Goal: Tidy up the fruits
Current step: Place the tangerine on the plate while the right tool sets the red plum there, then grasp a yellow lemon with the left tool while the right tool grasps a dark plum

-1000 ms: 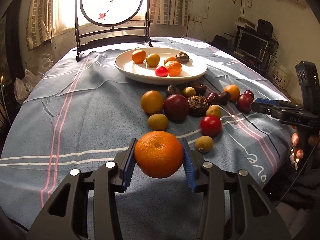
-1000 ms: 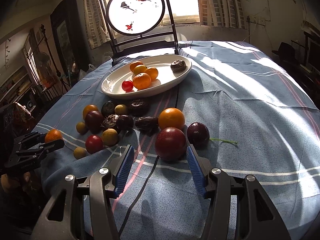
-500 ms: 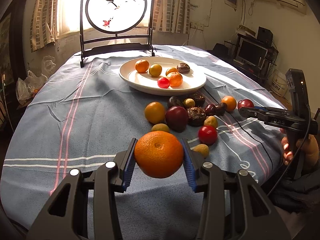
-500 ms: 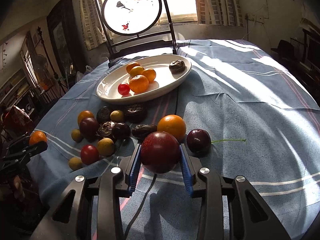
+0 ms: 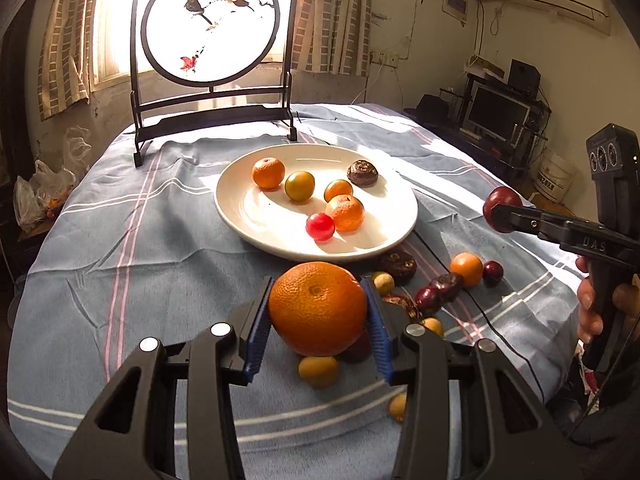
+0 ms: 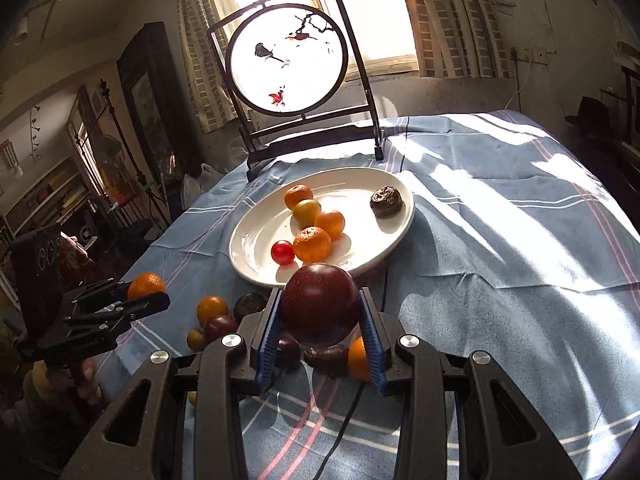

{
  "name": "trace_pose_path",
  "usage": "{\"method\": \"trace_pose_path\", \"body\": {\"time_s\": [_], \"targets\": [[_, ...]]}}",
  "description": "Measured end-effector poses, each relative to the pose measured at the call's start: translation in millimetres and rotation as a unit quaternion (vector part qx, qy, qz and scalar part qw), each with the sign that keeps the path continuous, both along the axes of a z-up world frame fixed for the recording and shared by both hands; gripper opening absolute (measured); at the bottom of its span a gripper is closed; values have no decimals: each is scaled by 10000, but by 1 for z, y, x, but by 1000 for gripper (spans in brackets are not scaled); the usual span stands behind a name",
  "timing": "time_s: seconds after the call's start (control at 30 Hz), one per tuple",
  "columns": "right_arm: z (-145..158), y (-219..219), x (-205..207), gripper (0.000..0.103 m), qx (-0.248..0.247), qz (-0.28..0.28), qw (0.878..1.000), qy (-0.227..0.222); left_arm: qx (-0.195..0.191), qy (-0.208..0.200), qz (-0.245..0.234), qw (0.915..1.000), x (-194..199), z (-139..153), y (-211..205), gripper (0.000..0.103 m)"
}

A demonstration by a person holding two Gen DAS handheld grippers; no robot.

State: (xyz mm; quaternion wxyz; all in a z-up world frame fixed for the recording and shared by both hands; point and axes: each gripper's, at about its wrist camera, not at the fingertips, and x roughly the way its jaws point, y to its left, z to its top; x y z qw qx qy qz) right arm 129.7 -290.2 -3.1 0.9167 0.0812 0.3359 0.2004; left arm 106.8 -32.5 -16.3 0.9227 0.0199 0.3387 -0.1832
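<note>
Nearest the left wrist camera, the left gripper clamped a large orange between its blue pads, lifted clear of the striped blue tablecloth. Beside it, the right gripper, whose jaws had just been closing, pinched a dark red plum above the loose fruit on the cloth. Beyond both, the white plate held six small fruits, and a round painted screen stood at the table's far edge.

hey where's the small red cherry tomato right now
In the left wrist view the red cherry tomato lies on the white plate, near its front edge, touching the left side of an orange mandarin.
</note>
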Motion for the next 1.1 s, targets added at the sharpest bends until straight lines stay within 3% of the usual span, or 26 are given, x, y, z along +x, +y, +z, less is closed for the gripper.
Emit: {"method": "trace_pose_path", "body": {"time_s": [0.3, 0.37, 0.43, 0.6, 0.7, 0.87, 0.97, 1.03, 1.1], "targets": [[-17, 21, 75, 40, -99, -57, 9991, 399, 187, 432, 160, 9988, 96, -16, -25, 43], [-14, 20, 75, 57, -72, -124, 9994, 302, 235, 462, 329, 9981, 106, -20, -23, 52], [-8, 19, 66, 57, -82, -154, 9997, 166, 127, 411, 376, 9984, 104, -17, -17, 54], [-3, 6, 32, 57, -183, -240, 9995, 16, 91, 75, 254, 9996, 56, 3, -10, 68], [-6, -7, 5, 57, -203, -343, 9992, -9, 155, 0, -49, 9999, 12, 7, -11, 69], [-21, -25, -37, 57, -149, -464, 9988, 12, 400, 165, -617, 9972, -54, -13, -22, 69], [-29, -30, -57, 57, -132, -511, 9986, 8, 490, 280, -687, 9960, -72, -32, -28, 69], [-33, -30, -65, 57, -169, -519, 9985, 6, 516, 343, -642, 9960, -75, -43, -32, 58], [-36, -30, -71, 57, -212, -511, 9985, 33, 473, 464, -597, 9960, -70, -52, -33, 40]]}}
